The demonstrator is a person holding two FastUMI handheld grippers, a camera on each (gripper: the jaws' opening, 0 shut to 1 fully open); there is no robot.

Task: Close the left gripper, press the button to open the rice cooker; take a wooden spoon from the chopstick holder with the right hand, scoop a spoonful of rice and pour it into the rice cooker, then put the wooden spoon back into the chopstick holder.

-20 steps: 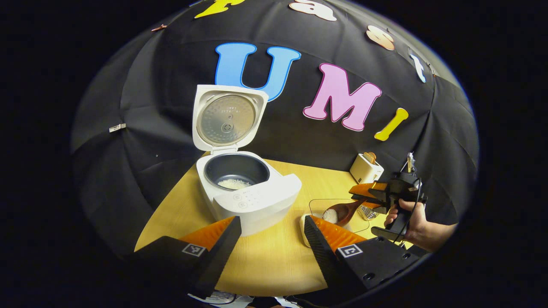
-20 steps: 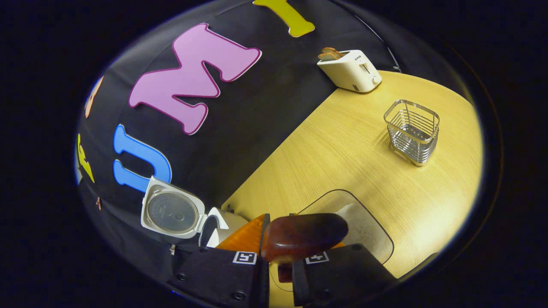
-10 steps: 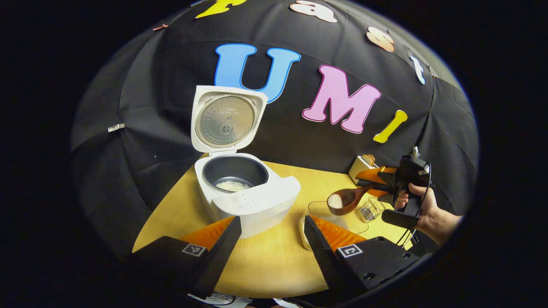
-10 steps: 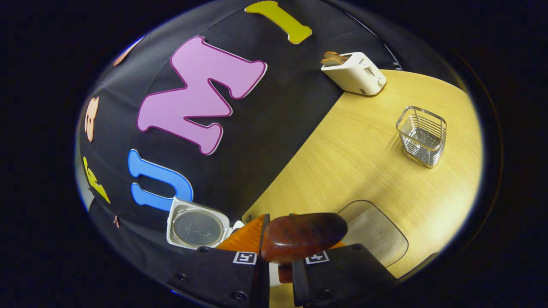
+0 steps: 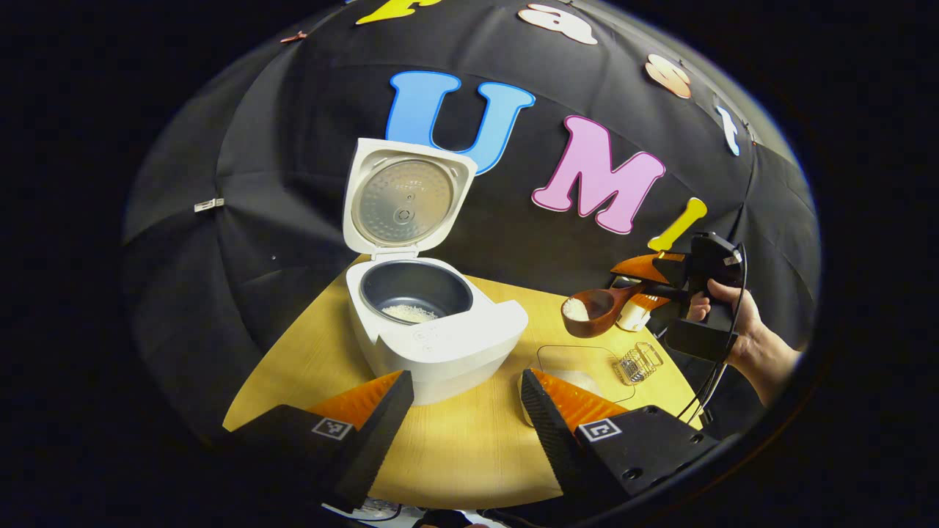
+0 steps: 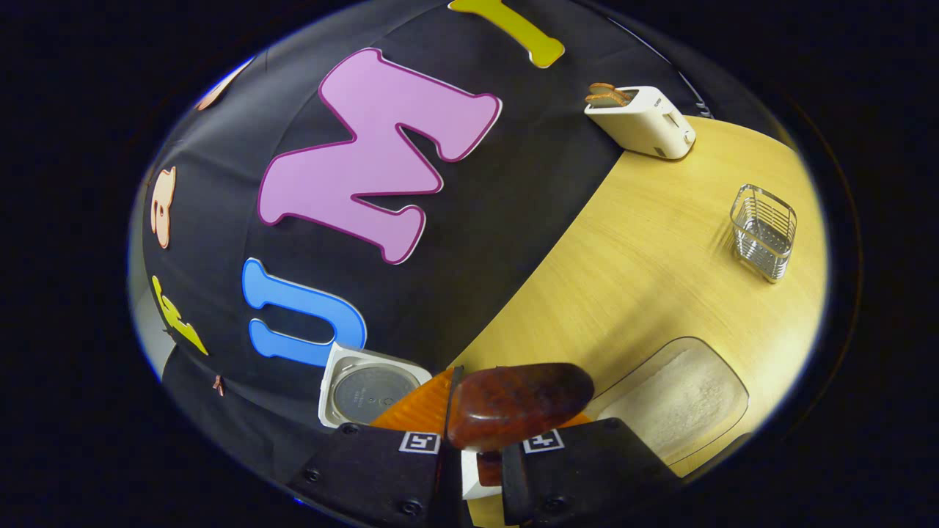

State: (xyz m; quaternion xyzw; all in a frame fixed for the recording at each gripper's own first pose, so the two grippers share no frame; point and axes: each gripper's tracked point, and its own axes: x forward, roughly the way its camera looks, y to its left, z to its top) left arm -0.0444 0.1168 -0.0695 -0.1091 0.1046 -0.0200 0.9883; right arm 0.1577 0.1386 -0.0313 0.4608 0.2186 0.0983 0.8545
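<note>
The white rice cooker [image 5: 440, 341] stands open on the wooden table, lid [image 5: 407, 199] upright, with a little rice in its dark pot [image 5: 411, 312]. My left gripper [image 5: 466, 411] is open, low in front of the cooker, holding nothing. My right gripper [image 5: 645, 282] is shut on the handle of the wooden spoon [image 5: 596, 312], which carries rice in its bowl and hangs in the air to the right of the cooker, above the clear rice tray [image 5: 579, 363]. In the right gripper view the spoon [image 6: 517, 402] lies between the fingers of my right gripper [image 6: 477, 447], with the cooker's lid [image 6: 367, 389] low on the left.
The wire chopstick holder [image 5: 637, 363] [image 6: 763, 231] stands past the rice tray [image 6: 678, 400]. A white toaster [image 6: 642, 121] with toast sits by the back wall. A hand [image 5: 748, 330] holds the right gripper at the table's right edge.
My right gripper has lifted the spoon with its rice out of the tray and higher into the air. The left gripper stays open and has shifted only slightly.
</note>
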